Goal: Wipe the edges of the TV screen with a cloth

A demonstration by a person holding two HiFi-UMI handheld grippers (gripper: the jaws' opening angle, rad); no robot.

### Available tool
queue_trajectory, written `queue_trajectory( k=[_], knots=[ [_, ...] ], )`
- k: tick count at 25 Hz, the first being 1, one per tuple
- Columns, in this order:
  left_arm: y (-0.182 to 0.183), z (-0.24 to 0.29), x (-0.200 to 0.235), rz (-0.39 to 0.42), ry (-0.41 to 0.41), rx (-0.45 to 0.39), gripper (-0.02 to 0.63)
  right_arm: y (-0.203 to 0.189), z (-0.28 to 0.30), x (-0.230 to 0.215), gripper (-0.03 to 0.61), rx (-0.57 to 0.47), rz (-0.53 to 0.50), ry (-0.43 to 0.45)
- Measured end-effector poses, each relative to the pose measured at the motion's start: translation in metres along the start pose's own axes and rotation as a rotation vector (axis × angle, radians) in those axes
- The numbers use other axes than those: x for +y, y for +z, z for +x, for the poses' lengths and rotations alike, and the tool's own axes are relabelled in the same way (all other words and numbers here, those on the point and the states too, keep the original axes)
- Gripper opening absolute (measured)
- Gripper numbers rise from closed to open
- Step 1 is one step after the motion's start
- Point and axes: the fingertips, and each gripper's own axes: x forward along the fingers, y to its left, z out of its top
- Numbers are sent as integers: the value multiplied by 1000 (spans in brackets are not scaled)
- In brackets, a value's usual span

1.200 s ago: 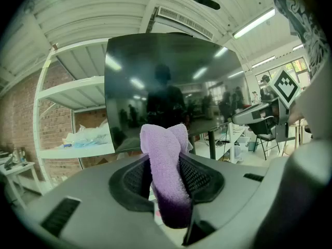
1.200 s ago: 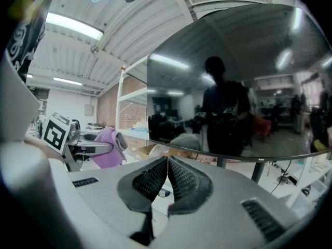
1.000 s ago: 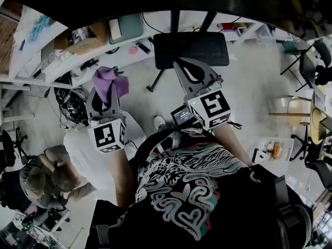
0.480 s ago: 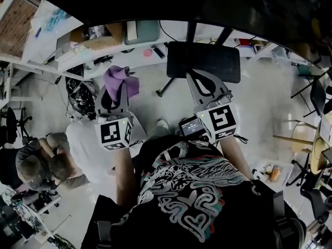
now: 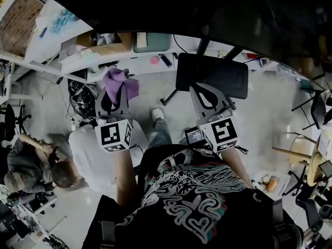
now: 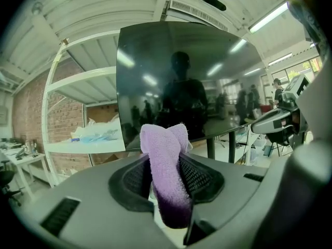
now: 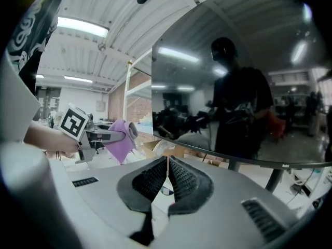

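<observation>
The TV screen (image 6: pixel 181 82) is a dark glossy panel on a black stand, close ahead of both grippers; in the head view it fills the top (image 5: pixel 207 9) above its black base (image 5: pixel 212 75). A purple cloth (image 6: pixel 166 165) is pinched upright in my left gripper (image 6: pixel 165 162), just short of the screen's lower edge. From above the cloth (image 5: pixel 122 82) bunches at the left gripper (image 5: pixel 113 91). My right gripper (image 7: pixel 167 158) is shut and empty, its pads meeting below the screen (image 7: pixel 249 87). It sits over the base (image 5: pixel 197 88). The cloth (image 7: pixel 122 139) hangs to its left.
A white shelf (image 5: pixel 104 53) with boxes and small items runs along the back left, with tangled cables (image 5: pixel 78 100) beneath it. A person (image 5: pixel 31 165) crouches on the floor at the left. Chairs and stools (image 5: pixel 306 113) stand at the right.
The head view has shifted, so more of the dark screen covers the top. Both grippers have drifted slightly right and keep their grip states. The crouching person at the left has changed posture.
</observation>
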Motion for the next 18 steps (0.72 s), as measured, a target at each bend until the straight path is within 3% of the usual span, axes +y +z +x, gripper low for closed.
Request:
queue_trajectory(
  k=[9, 18],
  knots=[
    [-25, 83, 101, -23, -63, 26, 141, 28, 126, 18, 34, 43, -14, -49],
    [-36, 133, 154, 14, -141, 41, 141, 41, 193, 42, 34, 87, -38, -102]
  ],
)
